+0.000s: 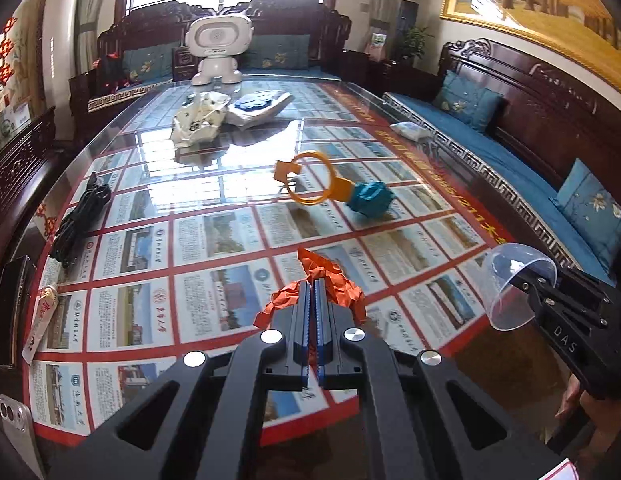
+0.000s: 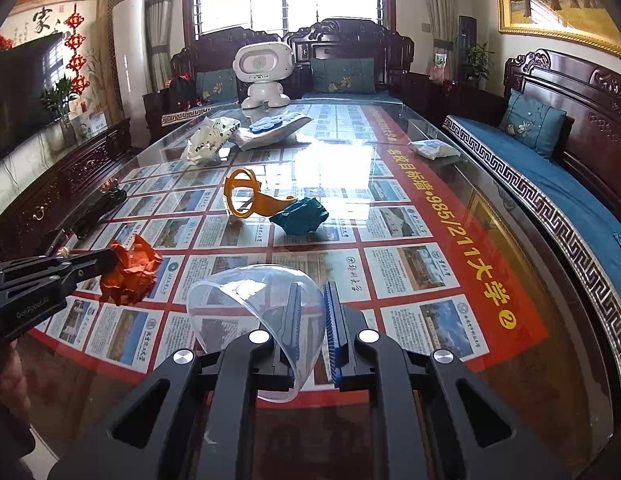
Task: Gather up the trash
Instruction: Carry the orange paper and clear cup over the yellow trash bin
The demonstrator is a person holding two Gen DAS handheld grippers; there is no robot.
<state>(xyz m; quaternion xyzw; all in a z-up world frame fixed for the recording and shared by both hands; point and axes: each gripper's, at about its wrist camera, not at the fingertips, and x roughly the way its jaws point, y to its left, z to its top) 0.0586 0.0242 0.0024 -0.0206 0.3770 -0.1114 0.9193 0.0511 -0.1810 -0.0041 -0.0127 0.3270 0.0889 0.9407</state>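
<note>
My left gripper [image 1: 313,282] is shut on a crumpled orange paper [image 1: 342,280] and holds it above the glass table [image 1: 214,184]; it also shows in the right wrist view [image 2: 130,270]. My right gripper [image 2: 312,286] is shut on the rim of a clear plastic cup [image 2: 246,300], seen at the right in the left wrist view [image 1: 514,280]. A crumpled teal paper [image 1: 370,198] [image 2: 300,214] and an orange plastic ring piece [image 1: 310,178] [image 2: 246,196] lie mid-table.
A white robot toy [image 1: 218,50] stands at the far end, with a crumpled white bag [image 1: 198,120] and a white-blue packet [image 1: 258,106] before it. A black cable [image 1: 80,220], a tube [image 1: 42,320], and a tissue pack [image 2: 432,148] lie near the edges. Wooden sofas surround.
</note>
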